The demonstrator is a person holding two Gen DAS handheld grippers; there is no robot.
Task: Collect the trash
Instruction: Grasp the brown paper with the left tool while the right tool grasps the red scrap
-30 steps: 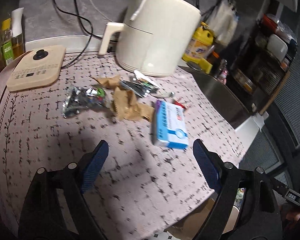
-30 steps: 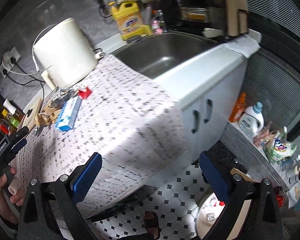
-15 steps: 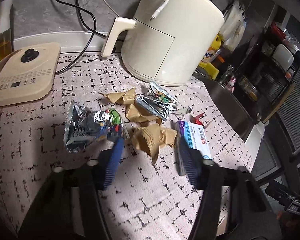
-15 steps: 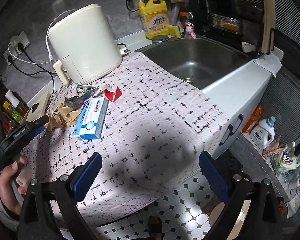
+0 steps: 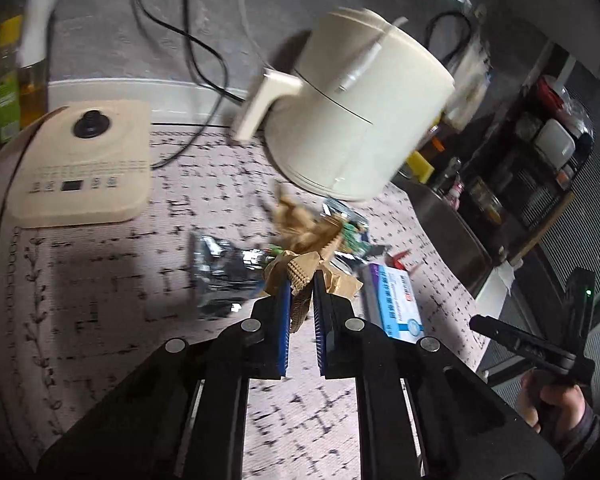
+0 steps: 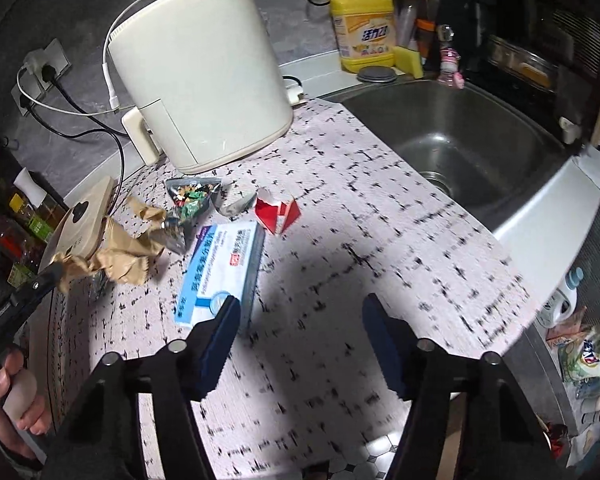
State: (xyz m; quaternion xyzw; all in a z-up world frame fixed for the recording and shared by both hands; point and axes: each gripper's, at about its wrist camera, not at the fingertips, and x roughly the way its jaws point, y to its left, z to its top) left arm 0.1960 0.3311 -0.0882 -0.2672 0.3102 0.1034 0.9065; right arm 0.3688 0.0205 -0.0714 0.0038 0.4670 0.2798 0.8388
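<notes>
Blue-padded, the left gripper (image 5: 301, 280) is pinched onto the crumpled brown paper (image 6: 120, 250), apparently lifted just off the patterned mat (image 5: 100, 300); pickup seems in hand. The right gripper (image 6: 298, 316) hangs wide open, holding nothing, just short of the blue medicine box (image 6: 220, 272). Next likely calls for carrying the paper to a bin, not clearly in view.

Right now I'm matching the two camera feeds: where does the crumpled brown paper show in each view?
Left wrist: the crumpled brown paper sits just above centre, pinched between the blue pads of the left hand-held gripper.
Right wrist: far left, mid-height, hanging from that gripper's tip above the patterned counter.
Shared landmark: the blue-and-white cardboard box, beside the paper in both.
</notes>
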